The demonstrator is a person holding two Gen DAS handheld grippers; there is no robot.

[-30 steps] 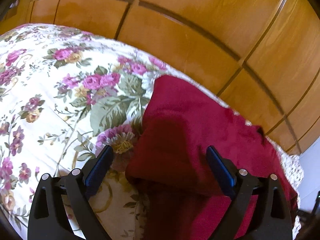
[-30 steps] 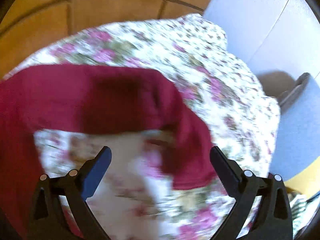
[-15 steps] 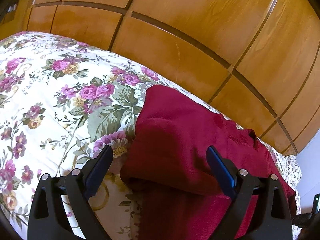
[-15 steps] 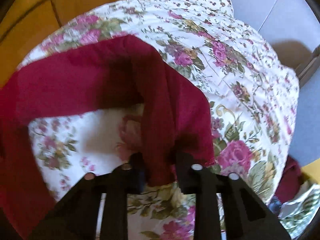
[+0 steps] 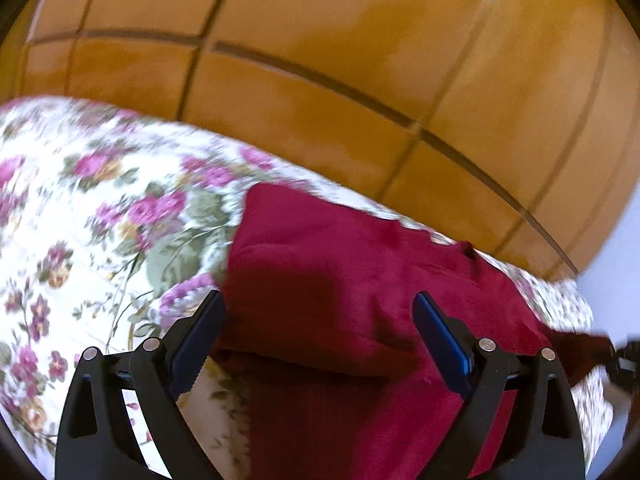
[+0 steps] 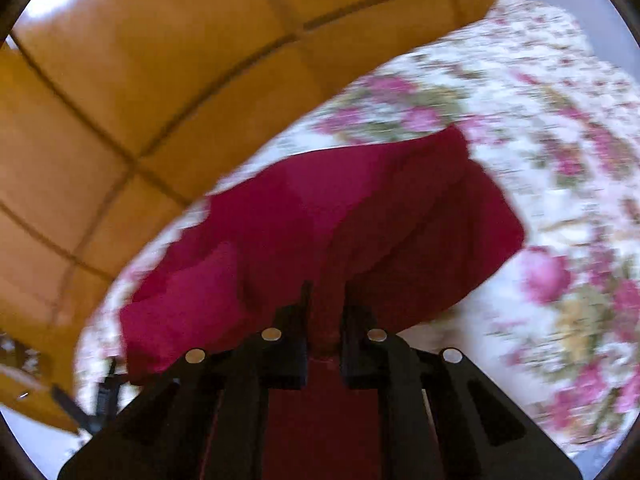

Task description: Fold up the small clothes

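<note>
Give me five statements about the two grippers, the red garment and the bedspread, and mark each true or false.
1. The right gripper is shut on the red garment. True.
2. The left gripper is clamped on the garment. False: its jaws stand wide apart, with the garment lying beyond them and unpinched.
3. The garment lies on a floral bedspread. True.
4. The garment is blue. False: it is dark red.
5. Wooden panels stand behind the bed. True.
</note>
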